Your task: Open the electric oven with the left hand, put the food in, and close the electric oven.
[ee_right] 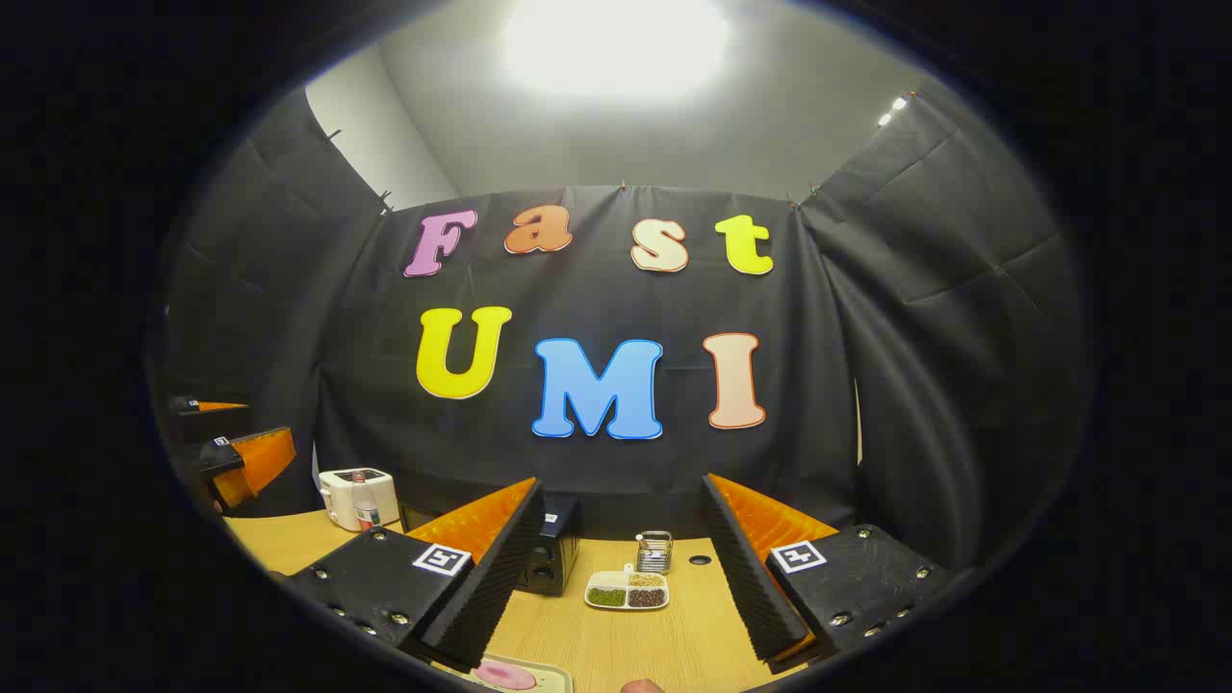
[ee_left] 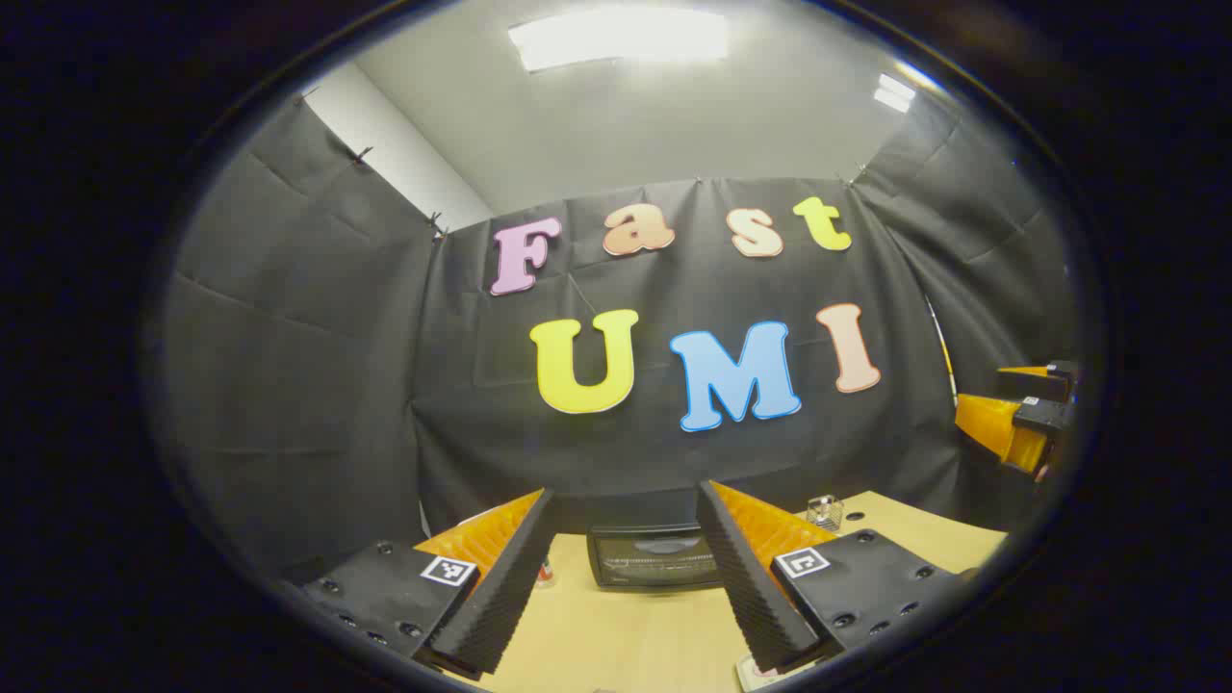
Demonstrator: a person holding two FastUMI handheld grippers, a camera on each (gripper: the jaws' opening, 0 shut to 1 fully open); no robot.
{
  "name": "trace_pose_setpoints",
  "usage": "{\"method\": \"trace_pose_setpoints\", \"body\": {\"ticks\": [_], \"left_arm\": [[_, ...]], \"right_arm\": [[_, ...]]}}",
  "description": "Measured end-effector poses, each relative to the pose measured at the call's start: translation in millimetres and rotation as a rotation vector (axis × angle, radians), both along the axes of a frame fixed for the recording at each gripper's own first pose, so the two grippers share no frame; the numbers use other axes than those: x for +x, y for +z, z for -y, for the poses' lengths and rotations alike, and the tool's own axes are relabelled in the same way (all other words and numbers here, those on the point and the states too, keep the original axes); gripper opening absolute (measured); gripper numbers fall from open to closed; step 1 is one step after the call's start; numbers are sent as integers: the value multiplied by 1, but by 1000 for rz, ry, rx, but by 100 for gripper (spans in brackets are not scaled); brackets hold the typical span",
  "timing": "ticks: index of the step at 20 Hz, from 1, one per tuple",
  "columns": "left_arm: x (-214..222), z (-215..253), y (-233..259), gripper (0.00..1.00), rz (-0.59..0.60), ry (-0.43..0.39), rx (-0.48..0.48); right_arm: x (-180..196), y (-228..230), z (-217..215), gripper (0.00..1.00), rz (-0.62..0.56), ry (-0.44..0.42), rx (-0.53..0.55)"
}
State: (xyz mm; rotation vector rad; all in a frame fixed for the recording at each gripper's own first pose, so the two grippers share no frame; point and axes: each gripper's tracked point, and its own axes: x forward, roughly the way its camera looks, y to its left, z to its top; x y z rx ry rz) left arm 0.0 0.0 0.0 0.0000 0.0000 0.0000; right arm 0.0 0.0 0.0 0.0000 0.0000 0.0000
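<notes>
In the left gripper view, the left gripper (ee_left: 624, 568) hangs above the wooden tabletop (ee_left: 616, 635) with its fingers spread wide and nothing between them. The electric oven (ee_left: 656, 556) stands straight ahead of it, framed in the gap between the two fingers, toward the tabletop's far edge against the booth wall. Its dark glass door faces the gripper and is closed; gripper and oven are apart. A small wire rack (ee_left: 825, 511) stands at the far edge, to the right of the oven. At the right side of this view the right gripper (ee_left: 1025, 414) shows, held up in the air well above the tabletop.

In the right gripper view, the right gripper (ee_right: 621, 573) is also spread wide and holds nothing. The electric oven (ee_right: 551, 553) sits ahead and to the left, partly hidden behind the left finger, near the far edge. Between the fingers lies a white divided dish (ee_right: 628, 591) with green, dark and pale fillings, in front of the wire rack (ee_right: 654, 551). A white toaster (ee_right: 356, 498) stands toward the far left corner. At the near edge, just below the gripper, a pale tray (ee_right: 539, 677) carries a pink piece of food (ee_right: 504, 676). The left gripper (ee_right: 231, 452) shows at the left side, raised above the tabletop.
</notes>
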Motion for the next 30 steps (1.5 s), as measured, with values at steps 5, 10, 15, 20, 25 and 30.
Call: {"method": "trace_pose_setpoints", "body": {"ticks": [5,10,15,20,25,30], "left_arm": [[6,17,-1,100,-6,0,15],[9,28,-12,100,-20,18,7],[18,35,-38,100,-78,48,-8],[53,37,-48,100,-84,46,43],[124,44,-72,97,-84,-11,45],[201,50,-110,99,-111,-83,45]], "right_arm": [[0,-8,5,98,-13,20,0],[5,-19,13,98,-41,34,-2],[14,-32,23,98,-52,55,5],[31,-43,35,98,-71,22,4],[52,-51,47,98,-93,-88,-8],[65,-52,44,98,-100,-182,-44]]}}
